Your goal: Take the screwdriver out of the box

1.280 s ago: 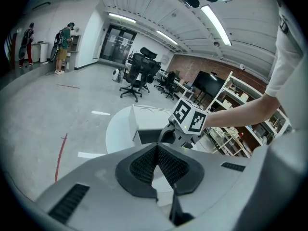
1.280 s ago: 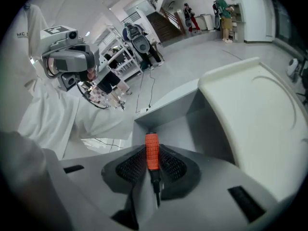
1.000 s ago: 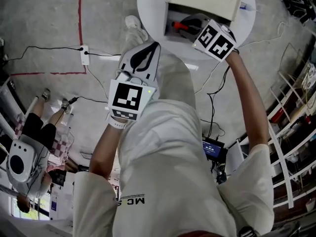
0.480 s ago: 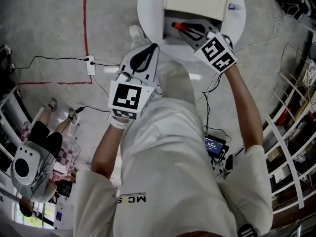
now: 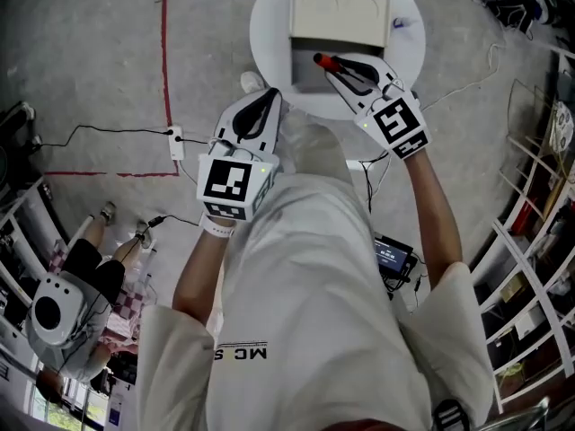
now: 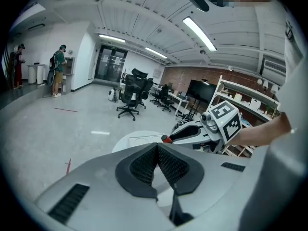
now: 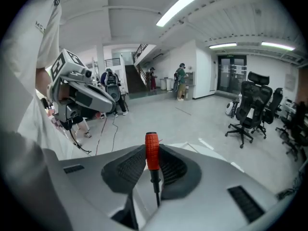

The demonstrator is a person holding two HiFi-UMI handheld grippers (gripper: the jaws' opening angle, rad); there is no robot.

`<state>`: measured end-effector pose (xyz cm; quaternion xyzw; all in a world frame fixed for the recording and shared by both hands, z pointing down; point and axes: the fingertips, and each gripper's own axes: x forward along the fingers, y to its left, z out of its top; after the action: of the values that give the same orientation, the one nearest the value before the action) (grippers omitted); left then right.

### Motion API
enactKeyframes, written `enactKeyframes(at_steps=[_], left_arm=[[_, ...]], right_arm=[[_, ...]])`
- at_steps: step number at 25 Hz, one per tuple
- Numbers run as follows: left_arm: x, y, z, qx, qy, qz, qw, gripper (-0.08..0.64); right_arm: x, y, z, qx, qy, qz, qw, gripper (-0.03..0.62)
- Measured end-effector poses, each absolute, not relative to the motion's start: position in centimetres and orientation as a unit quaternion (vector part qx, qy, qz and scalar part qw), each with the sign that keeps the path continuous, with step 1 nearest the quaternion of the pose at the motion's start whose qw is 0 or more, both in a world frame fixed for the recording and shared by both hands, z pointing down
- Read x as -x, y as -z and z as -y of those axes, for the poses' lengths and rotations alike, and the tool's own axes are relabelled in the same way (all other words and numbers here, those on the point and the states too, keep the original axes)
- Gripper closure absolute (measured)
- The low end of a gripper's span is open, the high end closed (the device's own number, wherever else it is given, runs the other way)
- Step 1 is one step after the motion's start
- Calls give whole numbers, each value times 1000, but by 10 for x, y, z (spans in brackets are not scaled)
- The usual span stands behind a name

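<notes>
The right tool (image 7: pixel 152 170) is clamped on the screwdriver (image 5: pixel 321 60), whose red handle sits over the open near side of the box (image 5: pixel 340 12) on the round white worktop (image 5: pixel 269 25), while the left tool (image 6: pixel 157 153), its jaws together and empty, hangs short of the box.

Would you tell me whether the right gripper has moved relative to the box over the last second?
Yes. The right gripper, shut on the screwdriver, has drawn back from the box toward the person.

The person's white shirt (image 5: pixel 314 294) reads "MC S".
</notes>
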<state>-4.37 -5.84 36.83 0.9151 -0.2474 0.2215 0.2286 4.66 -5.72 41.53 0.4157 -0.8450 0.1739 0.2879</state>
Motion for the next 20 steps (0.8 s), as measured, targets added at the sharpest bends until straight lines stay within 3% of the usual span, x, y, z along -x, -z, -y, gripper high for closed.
enactKeyframes(at_steps=[20], left_arm=[[59, -272, 48, -938, -139, 273, 165, 557]], right_arm=[[-75, -263, 4, -570, -104, 804, 131, 451]])
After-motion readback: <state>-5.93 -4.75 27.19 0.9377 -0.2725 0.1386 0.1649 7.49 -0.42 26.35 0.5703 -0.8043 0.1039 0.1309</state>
